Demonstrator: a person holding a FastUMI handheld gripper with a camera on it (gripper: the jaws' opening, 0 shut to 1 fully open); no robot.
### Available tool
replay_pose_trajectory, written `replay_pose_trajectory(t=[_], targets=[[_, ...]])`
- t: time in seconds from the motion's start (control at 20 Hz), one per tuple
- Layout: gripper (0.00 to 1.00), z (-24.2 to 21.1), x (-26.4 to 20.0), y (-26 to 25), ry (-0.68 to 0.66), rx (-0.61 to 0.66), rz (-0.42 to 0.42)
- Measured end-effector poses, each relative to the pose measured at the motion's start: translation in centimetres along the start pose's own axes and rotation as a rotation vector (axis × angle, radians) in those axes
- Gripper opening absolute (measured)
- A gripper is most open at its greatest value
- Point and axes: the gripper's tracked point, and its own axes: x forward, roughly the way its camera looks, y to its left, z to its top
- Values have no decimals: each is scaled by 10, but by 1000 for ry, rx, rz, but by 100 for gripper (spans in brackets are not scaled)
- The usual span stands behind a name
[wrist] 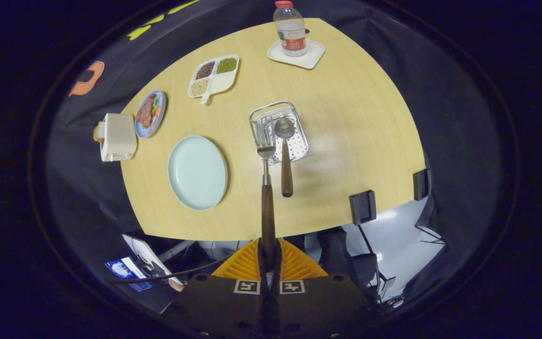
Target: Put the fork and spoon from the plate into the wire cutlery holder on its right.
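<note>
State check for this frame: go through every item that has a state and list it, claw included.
claw: shut on fork handle
fork: held, tines over the wire cutlery holder
spoon: bowl in holder, handle sticking out
wire cutlery holder: upright on table
plate: empty
water bottle: capped, upright on coaster

the claw (pixel 269 254) has ribbed pads on a dark body (two square black-and-white markers).

looks forward along the gripper (pixel 269 256) fingers from high above, well back from the table (pixel 346 117), facing steeply down.
</note>
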Motion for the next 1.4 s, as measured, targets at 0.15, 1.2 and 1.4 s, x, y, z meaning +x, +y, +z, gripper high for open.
replay_pose_trajectory(t=[0.15,1.2,1.4], targets=[[0,9,3,-2,12,21,0],[97,49,-41,26,-326,-138,-13],[96,76,-104,61,-658,-250,26]])
